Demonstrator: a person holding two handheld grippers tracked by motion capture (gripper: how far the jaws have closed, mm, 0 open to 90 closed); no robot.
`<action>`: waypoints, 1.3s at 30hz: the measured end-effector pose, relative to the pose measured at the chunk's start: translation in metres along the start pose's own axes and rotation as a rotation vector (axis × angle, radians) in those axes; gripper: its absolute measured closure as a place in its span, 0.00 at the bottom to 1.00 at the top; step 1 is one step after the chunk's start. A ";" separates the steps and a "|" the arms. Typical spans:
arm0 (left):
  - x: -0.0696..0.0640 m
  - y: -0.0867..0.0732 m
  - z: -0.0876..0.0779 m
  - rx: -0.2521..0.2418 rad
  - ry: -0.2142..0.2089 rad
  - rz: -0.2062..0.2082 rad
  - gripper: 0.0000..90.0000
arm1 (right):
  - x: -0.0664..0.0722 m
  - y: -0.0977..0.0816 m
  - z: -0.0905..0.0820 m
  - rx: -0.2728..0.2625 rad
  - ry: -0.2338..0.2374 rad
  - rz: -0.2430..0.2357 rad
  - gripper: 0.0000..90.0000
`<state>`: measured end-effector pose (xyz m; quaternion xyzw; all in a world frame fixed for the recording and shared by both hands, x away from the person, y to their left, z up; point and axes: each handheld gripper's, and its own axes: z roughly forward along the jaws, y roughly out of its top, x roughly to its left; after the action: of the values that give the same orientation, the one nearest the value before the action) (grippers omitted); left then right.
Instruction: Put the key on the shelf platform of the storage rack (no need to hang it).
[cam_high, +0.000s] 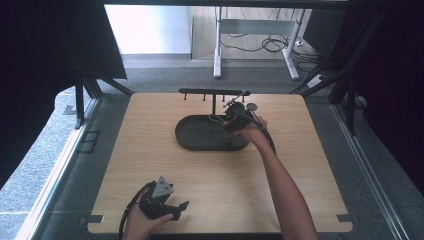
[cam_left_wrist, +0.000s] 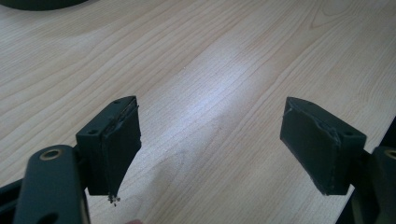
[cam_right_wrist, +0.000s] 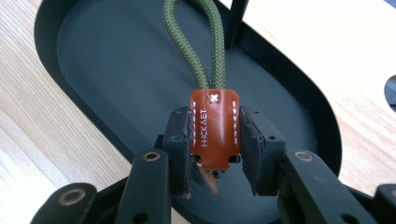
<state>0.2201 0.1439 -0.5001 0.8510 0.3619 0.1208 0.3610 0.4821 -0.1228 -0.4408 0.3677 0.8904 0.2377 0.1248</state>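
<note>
Keychain (cam_right_wrist: 215, 123) pinched by right gripper (cam_right_wrist: 215, 149) over tray (cam_right_wrist: 93, 60), cord toward 12 o'clock, may slip loose; left gripper (cam_left_wrist: 210, 144) spread

Grey carpet floor (cam_high: 165, 77) — white desk legs (cam_high: 218, 47)

The left gripper (cam_high: 176, 210) sits low with its fingers (cam_left_wrist: 116, 144) wide apart. The right gripper (cam_high: 231, 125) is reached forward, arm extended, fingers (cam_right_wrist: 180, 140) closed tight.
</note>
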 end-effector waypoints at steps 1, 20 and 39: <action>0.000 0.000 0.000 0.000 -0.001 0.000 0.23 | 0.000 -0.001 0.001 0.003 0.000 0.002 0.73; -0.001 0.000 0.001 0.003 0.000 0.003 0.23 | 0.004 -0.008 -0.011 -0.034 0.012 -0.010 0.61; -0.006 0.001 0.007 0.024 -0.004 0.016 0.23 | 0.015 -0.041 -0.042 -0.111 0.072 -0.011 0.58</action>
<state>0.2199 0.1358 -0.5040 0.8584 0.3556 0.1176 0.3504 0.4303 -0.1517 -0.4265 0.3465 0.8817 0.2992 0.1140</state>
